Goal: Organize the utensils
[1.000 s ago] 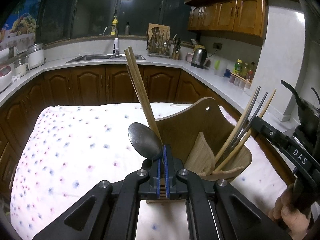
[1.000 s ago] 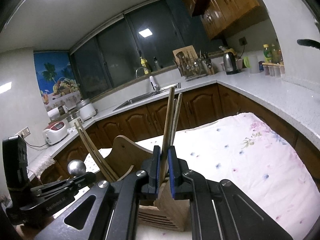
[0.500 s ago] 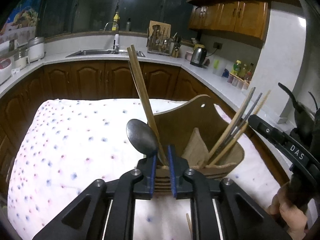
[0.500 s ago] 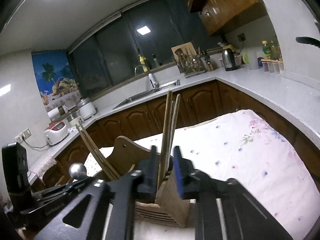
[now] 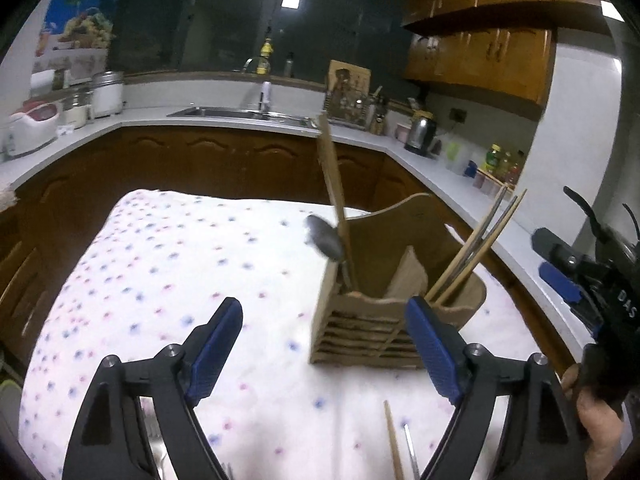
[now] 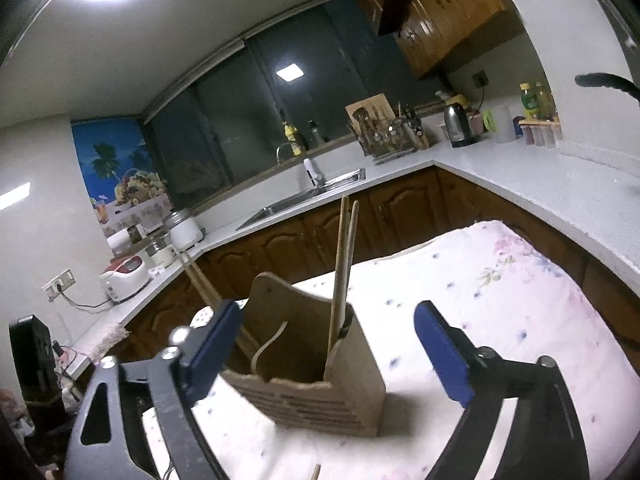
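Utensil holder: we log a wooden holder (image 5: pixel 384 312) with a tall arched back and slatted front, standing upright on the cloth, right of centre in the left wrist view and centre in the right wrist view (image 6: pixel 312 376).
Left compartment: we count a metal spoon (image 5: pixel 325 237), bowl up, and a wooden chopstick pair (image 5: pixel 335 196), both leaning against the back.
Right compartment: we note several sticks (image 5: pixel 476 244), wooden and metal, fanning out to the right; in the right wrist view two of them (image 6: pixel 343 268) rise almost upright.
Loose pieces: we see a wooden stick (image 5: pixel 394 444) and a thin metal one (image 5: pixel 411 456) lying on the cloth near the bottom edge.
Left gripper (image 5: pixel 326 352): we record its blue-padded jaws spread wide, holding nothing, on the near side of the holder.
Right gripper (image 6: pixel 326 350): we record its jaws equally wide apart and empty, the holder framed between them; it also shows at the far right of the left wrist view.
Surface: we list a white tablecloth (image 5: pixel 168 264) with pink and blue dots.
Surroundings: we list a white counter (image 6: pixel 540 192) with dark wood cabinets, a sink (image 5: pixel 240 113) and a kettle (image 5: pixel 416 139) beyond.
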`<state>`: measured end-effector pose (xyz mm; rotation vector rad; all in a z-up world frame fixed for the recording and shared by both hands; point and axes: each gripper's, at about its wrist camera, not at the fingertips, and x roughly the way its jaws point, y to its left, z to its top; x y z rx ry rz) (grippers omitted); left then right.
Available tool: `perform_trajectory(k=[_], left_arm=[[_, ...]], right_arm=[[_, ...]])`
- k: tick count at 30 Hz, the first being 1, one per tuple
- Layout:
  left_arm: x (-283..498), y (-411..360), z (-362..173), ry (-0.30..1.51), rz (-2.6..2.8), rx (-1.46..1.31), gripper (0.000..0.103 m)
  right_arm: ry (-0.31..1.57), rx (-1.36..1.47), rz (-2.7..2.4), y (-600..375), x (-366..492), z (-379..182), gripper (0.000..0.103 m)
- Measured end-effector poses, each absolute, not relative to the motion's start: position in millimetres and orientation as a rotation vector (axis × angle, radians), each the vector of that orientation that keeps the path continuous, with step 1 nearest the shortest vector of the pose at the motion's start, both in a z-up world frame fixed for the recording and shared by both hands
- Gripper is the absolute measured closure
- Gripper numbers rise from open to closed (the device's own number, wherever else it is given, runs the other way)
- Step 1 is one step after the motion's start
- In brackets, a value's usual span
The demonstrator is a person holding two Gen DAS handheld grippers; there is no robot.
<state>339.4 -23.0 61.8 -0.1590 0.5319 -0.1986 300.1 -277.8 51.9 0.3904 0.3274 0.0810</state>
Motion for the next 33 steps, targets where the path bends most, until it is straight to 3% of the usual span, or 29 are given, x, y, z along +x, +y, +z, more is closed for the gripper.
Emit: perform_trajectory(k=[5, 33], left_arm=[[310, -13, 61, 0.531, -0.163, -0.190, 0.005], [114, 17, 72, 0.394, -0.163, -0.115, 0.001]], right_arm=[[0.349, 0.409, 0.110, -273, 281, 51, 0.004], [0.290, 0.213, 0.162, -219, 110, 56, 0.000]])
